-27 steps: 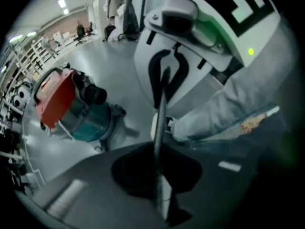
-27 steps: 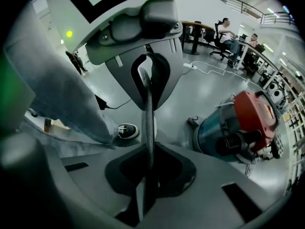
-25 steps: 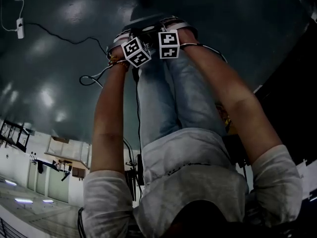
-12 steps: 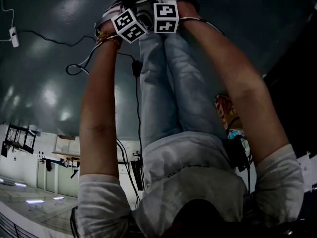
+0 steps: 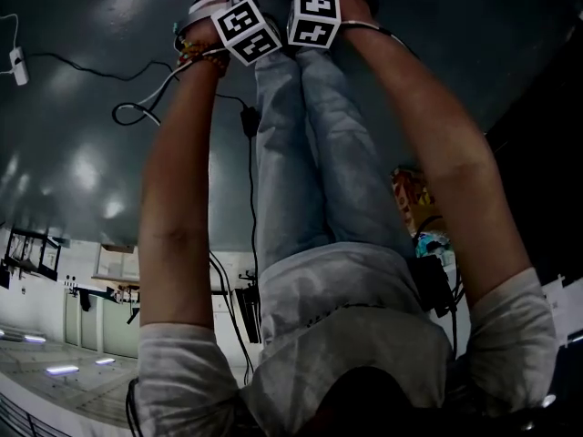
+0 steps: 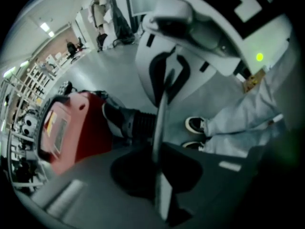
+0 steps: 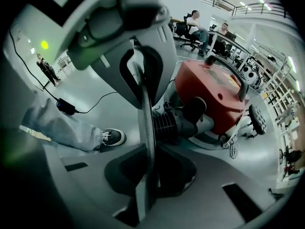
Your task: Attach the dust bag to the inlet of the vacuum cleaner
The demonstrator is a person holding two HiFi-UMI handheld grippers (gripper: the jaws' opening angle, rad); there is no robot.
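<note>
The left tongs (image 6: 158, 168) are clamping a thin grey sheet seen edge-on, and the right tongs (image 7: 145, 175) are pinching the same sheet from the opposite side, so the two are facing each other across it. By the task, that sheet is most likely the flat bag (image 7: 144, 104). The person is holding it low over the floor (image 7: 95, 92), near a shoe (image 7: 112, 137).

In the right tongs' view the inlet (image 7: 183, 118), a black ribbed stub, is sitting just past the bag at 3 o'clock. The red-topped vacuum (image 7: 214, 87) is rising behind it at 2 o'clock. In the left tongs' view the same stub (image 6: 133, 123) is lying at 9 o'clock of the bag (image 6: 161, 109), with the vacuum (image 6: 66, 128) beyond it. No view is settling whether bag and inlet are touching.

The person seems to be bringing the bag to the inlet. Doing it well probably means:
- turning the bag's opening, which is not showing here, square to the stub;
- moving both tongs together so the sheet is not bending between them;
- pressing straight along the stub's axis rather than at a slant;
- gripping firmly at both ends while the bag is seating.
</note>
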